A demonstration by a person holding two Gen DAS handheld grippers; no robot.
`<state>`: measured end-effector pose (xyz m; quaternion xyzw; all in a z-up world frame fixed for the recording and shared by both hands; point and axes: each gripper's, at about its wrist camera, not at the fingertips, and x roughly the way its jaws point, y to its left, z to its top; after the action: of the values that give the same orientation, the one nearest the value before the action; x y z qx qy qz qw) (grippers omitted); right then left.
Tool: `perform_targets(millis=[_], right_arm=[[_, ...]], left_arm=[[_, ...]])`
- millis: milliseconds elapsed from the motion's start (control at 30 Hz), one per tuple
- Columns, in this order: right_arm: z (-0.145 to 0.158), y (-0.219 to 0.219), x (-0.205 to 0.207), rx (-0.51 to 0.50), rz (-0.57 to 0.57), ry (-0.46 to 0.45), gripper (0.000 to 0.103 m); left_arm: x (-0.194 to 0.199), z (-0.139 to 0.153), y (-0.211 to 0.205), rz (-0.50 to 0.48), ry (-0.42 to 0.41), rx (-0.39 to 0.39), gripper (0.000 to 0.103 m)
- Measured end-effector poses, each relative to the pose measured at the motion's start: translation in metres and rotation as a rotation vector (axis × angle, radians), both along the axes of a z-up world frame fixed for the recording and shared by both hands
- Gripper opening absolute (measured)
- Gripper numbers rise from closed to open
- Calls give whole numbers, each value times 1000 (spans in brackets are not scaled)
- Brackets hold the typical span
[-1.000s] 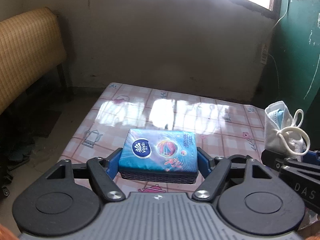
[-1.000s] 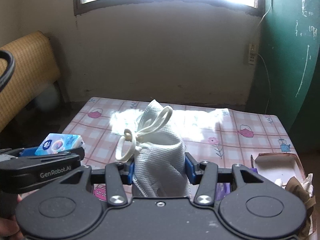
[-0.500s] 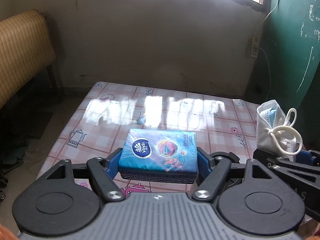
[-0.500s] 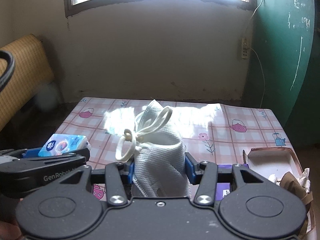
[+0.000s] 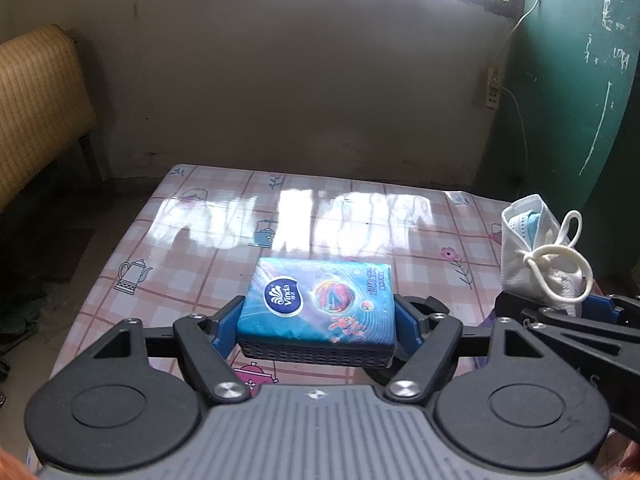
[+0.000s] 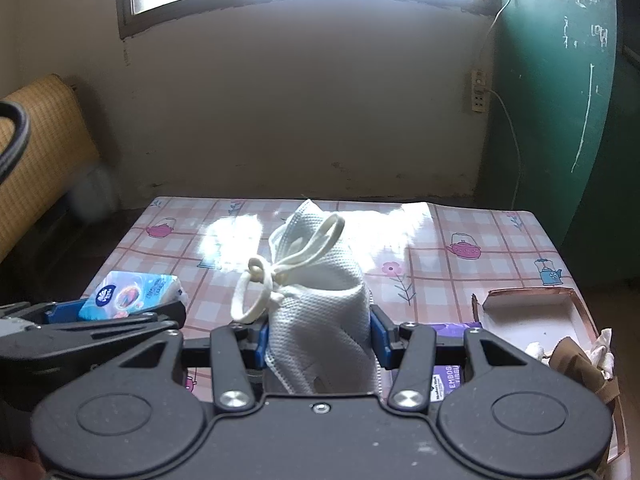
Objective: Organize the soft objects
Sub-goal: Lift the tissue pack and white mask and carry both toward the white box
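My left gripper [image 5: 318, 322] is shut on a blue Vinda tissue pack [image 5: 320, 300] and holds it above the near part of the table. My right gripper [image 6: 318, 332] is shut on a folded white face mask [image 6: 320, 312] with looped ear straps, also above the table. The mask shows at the right of the left wrist view [image 5: 536, 256]. The tissue pack shows at the left of the right wrist view [image 6: 132, 294].
The table [image 5: 320, 220] has a pink checked oilcloth with teapot prints. An open cardboard box [image 6: 536, 312] with brown and white soft items stands at its right front. A purple tissue pack [image 6: 448, 376] lies beside the box. A woven chair back [image 5: 36, 100] stands to the left.
Both grippers have risen and pulled back a little, still holding their objects; more of the table and box shows now.
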<state>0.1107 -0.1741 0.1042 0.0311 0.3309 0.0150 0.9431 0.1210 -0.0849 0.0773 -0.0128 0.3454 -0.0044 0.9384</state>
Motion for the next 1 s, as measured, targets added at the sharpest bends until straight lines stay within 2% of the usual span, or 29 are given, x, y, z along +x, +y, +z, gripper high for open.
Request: perform_targets(millis=[1000], right_arm=[[-4, -46, -17, 18, -66, 4, 58]], left_arm=[[-2, -12, -27, -83, 5, 18, 76]])
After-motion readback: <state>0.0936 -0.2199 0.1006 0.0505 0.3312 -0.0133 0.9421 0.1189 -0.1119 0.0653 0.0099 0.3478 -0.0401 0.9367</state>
